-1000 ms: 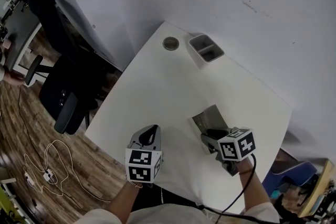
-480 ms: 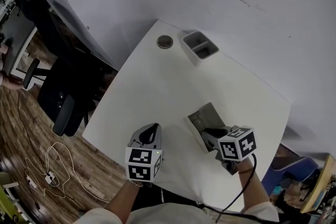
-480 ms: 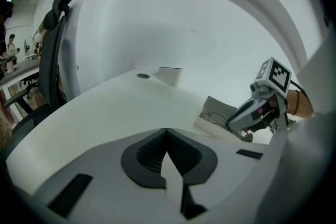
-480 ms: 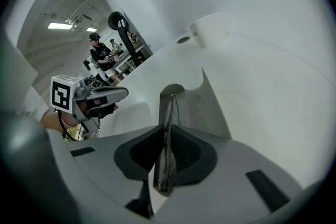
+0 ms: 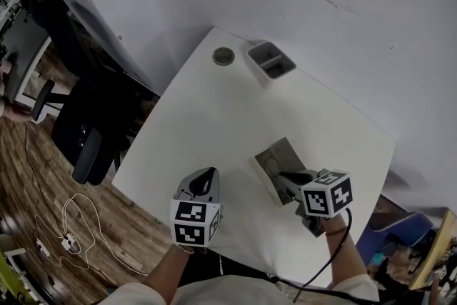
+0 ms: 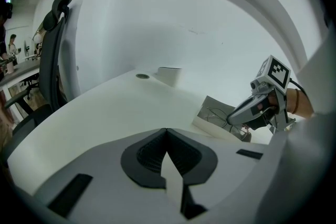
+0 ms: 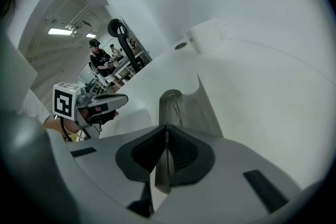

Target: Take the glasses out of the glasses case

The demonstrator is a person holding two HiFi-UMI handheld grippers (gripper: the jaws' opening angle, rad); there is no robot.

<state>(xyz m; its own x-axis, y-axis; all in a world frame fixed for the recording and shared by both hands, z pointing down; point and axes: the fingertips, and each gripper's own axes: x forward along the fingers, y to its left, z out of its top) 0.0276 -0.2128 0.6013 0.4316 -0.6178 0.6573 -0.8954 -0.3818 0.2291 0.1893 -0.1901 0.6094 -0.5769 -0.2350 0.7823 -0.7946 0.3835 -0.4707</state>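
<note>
Jaws of the right gripper (image 7: 167, 128) have just been closing and are pinched on a thin wire of the glasses (image 7: 176, 107), which lie in the open case (image 7: 206, 108). The left gripper (image 6: 167, 131) is closed on nothing. The glasses are judged light, springy and fragile: best held by frame, never lens. The wire runs away from the jaws, along the case.

Left claw (image 6: 167, 132), jaws together and empty, over white table (image 6: 100, 107)

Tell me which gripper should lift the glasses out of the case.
Right. The right gripper has just been closing its jaws on the glasses in the open case; the left gripper is shut, empty, off to the side.
</note>
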